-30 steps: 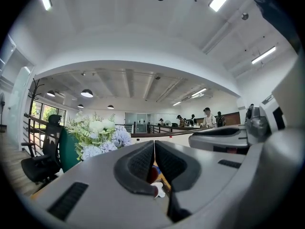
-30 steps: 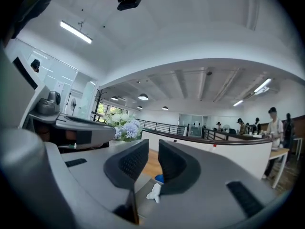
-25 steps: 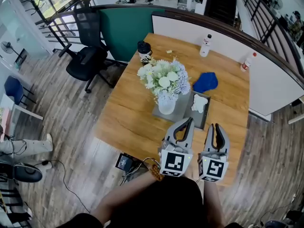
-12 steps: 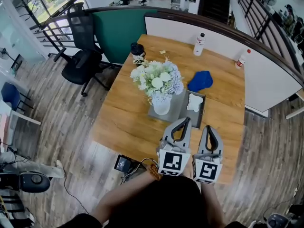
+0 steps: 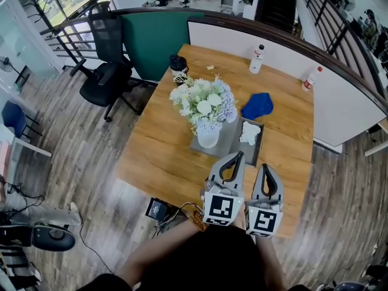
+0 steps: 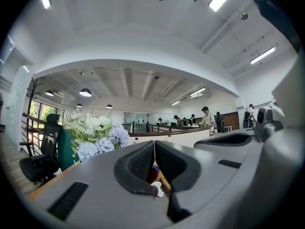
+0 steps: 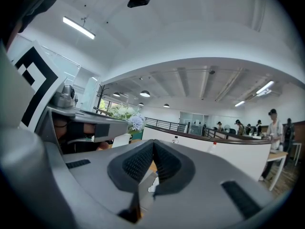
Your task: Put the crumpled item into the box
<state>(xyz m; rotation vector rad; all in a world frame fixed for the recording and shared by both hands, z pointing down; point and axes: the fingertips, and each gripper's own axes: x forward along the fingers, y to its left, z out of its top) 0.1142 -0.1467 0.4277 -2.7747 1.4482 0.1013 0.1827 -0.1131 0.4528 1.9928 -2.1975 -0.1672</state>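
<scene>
Hovering side by side over the near end of the wooden surface (image 5: pixel 157 153), the left hand-held gripper (image 5: pixel 237 156) and the right hand-held gripper (image 5: pixel 266 168) each have their jaws pressed together, with nothing between them. The white crumpled item (image 5: pixel 250 133) lies inside the shallow grey box (image 5: pixel 233 139), beside the flower vase (image 5: pixel 208 137). A blue cloth (image 5: pixel 257 105) rests just beyond the box.

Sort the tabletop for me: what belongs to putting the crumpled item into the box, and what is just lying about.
Job: crumpled white paper, grey box.
Lying about: vase of flowers, blue cloth, black cup, white-capped bottle, red-capped bottle.
</scene>
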